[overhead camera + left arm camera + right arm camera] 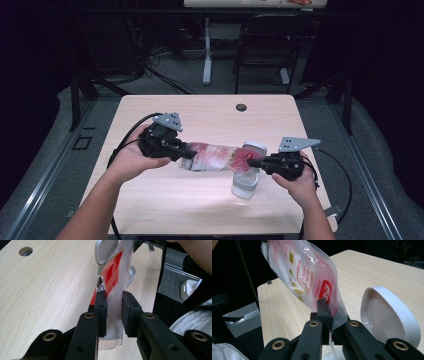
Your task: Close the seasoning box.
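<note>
Your left hand-held gripper (189,153) is clamped on one end of the clear red-printed pouch (216,156). Your right hand-held gripper (251,162) is clamped on the opposite end. The pouch hangs stretched between the two, lifted clear of the table (210,112). Its right end sits directly above the white-rimmed clear jar (247,182), which stands upright on the table.

High view: above the near edge, facing forward and down on the table (150,110)
Gripper views: close along each gripper's jaws
Shared: the plastic pouch (215,156) (113,277) (309,277)
</note>
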`<control>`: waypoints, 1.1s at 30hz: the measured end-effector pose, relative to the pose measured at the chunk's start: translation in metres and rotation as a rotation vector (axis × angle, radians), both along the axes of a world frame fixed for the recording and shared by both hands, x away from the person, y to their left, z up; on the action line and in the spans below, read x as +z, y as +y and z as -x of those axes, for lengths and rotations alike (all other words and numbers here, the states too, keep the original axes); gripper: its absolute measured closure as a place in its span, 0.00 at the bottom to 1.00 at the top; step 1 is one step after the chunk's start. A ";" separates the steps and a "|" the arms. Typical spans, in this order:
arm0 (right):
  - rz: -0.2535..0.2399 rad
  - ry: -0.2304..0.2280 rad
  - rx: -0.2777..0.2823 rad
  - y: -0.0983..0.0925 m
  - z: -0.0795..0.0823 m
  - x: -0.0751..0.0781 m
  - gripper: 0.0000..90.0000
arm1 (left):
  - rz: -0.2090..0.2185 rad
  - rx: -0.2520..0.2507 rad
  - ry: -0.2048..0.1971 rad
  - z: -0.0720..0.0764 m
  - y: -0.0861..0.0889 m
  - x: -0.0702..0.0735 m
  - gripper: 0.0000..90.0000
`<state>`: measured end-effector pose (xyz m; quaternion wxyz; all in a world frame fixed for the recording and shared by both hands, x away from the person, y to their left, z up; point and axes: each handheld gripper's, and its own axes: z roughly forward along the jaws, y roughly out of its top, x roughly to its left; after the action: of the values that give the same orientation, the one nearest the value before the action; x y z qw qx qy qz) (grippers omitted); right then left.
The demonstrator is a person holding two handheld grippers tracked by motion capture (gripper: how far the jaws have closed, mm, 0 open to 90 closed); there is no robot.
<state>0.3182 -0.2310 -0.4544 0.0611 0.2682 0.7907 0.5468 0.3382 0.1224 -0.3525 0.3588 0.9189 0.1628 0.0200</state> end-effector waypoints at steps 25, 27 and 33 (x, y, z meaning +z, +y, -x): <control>0.008 -0.001 -0.005 -0.001 0.000 0.000 0.97 | 0.007 0.000 0.001 0.000 -0.001 0.001 0.85; 0.008 -0.001 -0.006 -0.001 0.000 0.000 0.97 | 0.008 0.001 0.001 0.000 -0.001 0.001 0.85; 0.011 -0.002 -0.007 -0.001 0.001 0.000 0.97 | 0.012 0.001 0.000 0.000 -0.002 0.001 0.85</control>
<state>0.3177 -0.2317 -0.4540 0.0653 0.2702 0.7928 0.5424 0.3383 0.1206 -0.3513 0.3642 0.9167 0.1635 0.0190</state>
